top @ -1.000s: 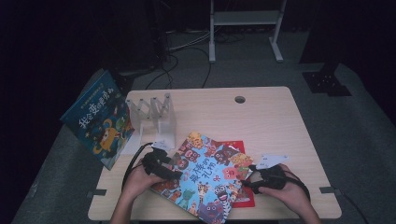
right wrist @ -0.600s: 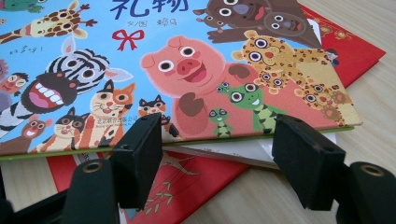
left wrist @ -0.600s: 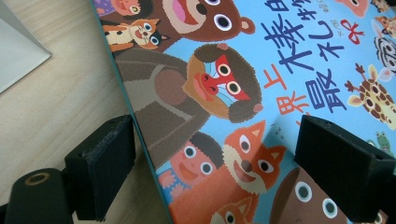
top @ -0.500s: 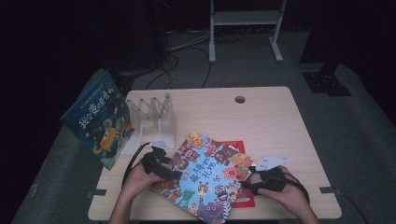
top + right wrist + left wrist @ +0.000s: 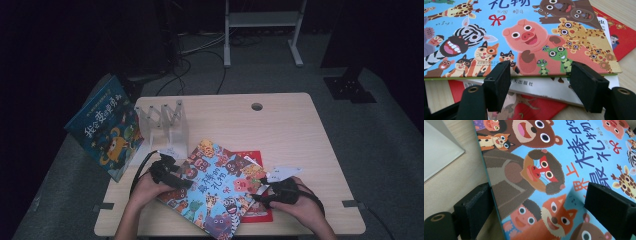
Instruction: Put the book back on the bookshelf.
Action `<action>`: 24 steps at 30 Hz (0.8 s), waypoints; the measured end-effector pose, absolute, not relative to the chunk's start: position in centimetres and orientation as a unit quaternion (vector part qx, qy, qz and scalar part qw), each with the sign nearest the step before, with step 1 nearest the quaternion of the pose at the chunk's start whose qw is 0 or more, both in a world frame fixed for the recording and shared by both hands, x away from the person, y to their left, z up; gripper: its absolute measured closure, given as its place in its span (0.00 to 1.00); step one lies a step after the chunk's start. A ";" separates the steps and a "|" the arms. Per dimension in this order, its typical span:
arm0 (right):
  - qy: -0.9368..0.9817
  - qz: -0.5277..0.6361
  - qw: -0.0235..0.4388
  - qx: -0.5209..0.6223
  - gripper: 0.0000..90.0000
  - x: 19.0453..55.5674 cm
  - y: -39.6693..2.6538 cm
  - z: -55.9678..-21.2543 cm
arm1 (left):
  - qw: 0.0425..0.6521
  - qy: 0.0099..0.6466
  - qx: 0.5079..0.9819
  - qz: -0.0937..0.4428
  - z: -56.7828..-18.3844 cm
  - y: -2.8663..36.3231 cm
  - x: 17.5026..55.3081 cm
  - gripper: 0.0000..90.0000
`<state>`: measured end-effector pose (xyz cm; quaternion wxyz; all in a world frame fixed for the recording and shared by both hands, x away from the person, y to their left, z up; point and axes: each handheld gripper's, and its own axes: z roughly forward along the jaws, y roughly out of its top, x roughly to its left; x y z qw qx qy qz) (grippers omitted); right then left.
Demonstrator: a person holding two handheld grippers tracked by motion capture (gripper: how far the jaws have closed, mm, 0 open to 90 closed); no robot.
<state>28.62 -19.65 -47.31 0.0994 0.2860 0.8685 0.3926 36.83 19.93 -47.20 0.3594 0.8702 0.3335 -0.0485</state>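
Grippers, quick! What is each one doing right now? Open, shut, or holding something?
Left gripper: open, jaws straddling the edge of the blue animal book.
Right gripper: open, jaws apart at the book's other edge, not pressing it.

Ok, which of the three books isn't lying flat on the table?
The dark blue book, leaning tilted off the table's left edge; the animal-cover book and red book beneath it lie flat.

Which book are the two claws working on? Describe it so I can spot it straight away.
On the wooden table, look at the near edge, just in front of the clear book rack. The blue animal picture book lies flat and skewed between the left claw and right claw. It lies on top of a red book.
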 end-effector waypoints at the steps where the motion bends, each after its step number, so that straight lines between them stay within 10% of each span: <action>1: 0.869 0.393 0.100 0.285 0.36 28.7 -19.5 -47.3 | 0.360 0.334 0.870 -0.049 -47.3 20.0 36.9 0.08; 24: 0.864 0.391 0.108 0.298 0.33 28.7 -18.4 -47.7 | 0.355 0.353 0.863 -0.064 -45.8 20.2 37.7 0.03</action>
